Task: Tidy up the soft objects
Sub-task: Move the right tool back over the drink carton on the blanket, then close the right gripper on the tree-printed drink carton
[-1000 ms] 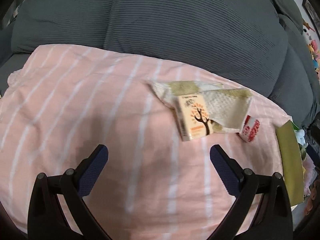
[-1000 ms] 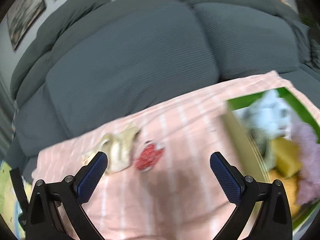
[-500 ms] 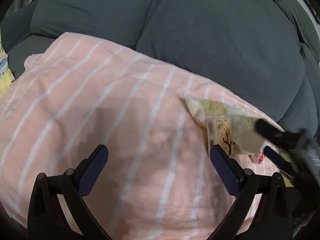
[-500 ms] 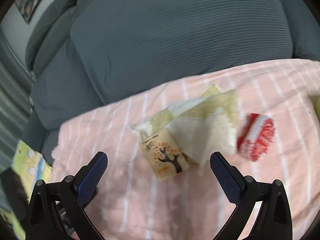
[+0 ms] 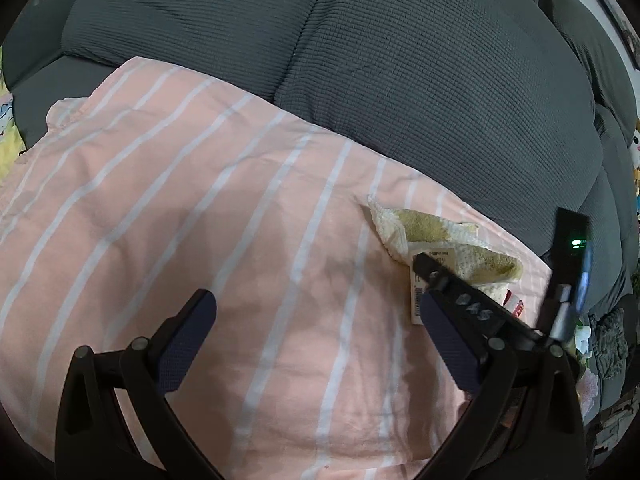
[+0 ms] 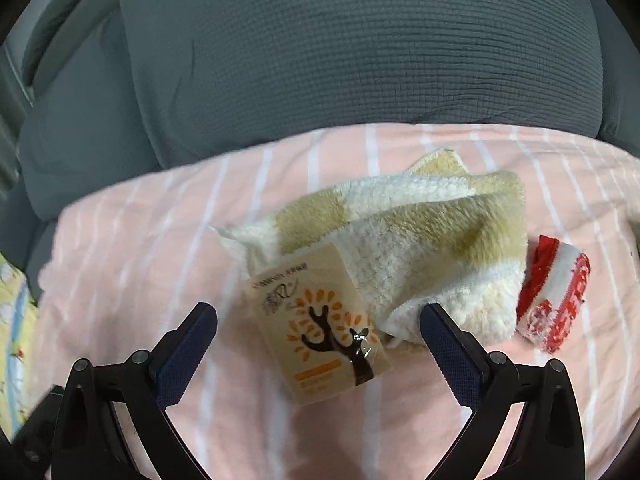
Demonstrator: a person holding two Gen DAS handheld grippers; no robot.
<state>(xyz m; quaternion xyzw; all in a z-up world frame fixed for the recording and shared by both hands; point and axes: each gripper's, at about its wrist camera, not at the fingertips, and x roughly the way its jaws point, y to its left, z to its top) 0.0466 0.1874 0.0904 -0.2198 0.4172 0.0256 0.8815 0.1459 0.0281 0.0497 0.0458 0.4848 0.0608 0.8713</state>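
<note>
Left wrist view: left tool spread wide, empty, over the pink striped sheet. Towel lies far right on the sheet; the right tool reaches over it, hiding most of the pack.

Right wrist view: right tool wide, empty, straddling the tissue pack. Pack overlaps the towel; red-white roll just beside the towel. Grey cushion behind.
</note>
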